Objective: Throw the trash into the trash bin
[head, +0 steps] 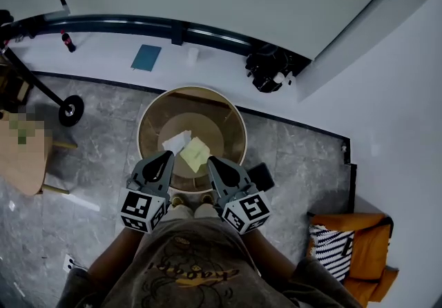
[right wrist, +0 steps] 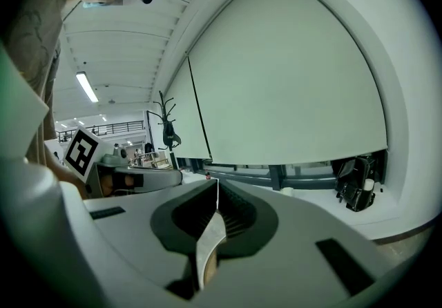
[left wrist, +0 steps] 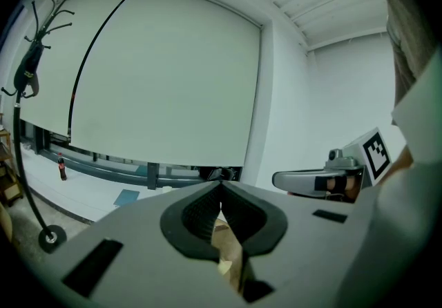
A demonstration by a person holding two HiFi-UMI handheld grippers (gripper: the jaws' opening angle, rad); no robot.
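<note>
bin (head: 190, 88): big round one, open top, sat straight ahead of and below both grippers. Its near rim was just under their tips.

left gripper (head: 169, 155): clenched. In its own view (left wrist: 221, 188) the jaws met at the tips with nothing pinched. The gap lower down only showed brown and a bit of yellow, which I'd guess was the bin below.

right gripper (head: 211, 159): clenched too (right wrist: 217, 186), pads together. A pale sliver showed in the gap under the tips. It looked like bin rim seen through the gap rather than something held, but I couldn't swear to it.

yellow paper (head: 195, 153): down inside the bin, ahead of and below the tips, in the space between the two grippers and a touch closer to the right one. Its long side ran diagonally, away and toward the right gripper's side.

white paper (head: 177, 141): also inside the bin, touching the yellow one, on the left gripper's side and a little further out.

what the next move hangs on: honestly not much. Both bits of trash lay in the bin and below the jaws, so the drop looked done. If anything was left, it was just pulling both grippers back off the rim.
</note>
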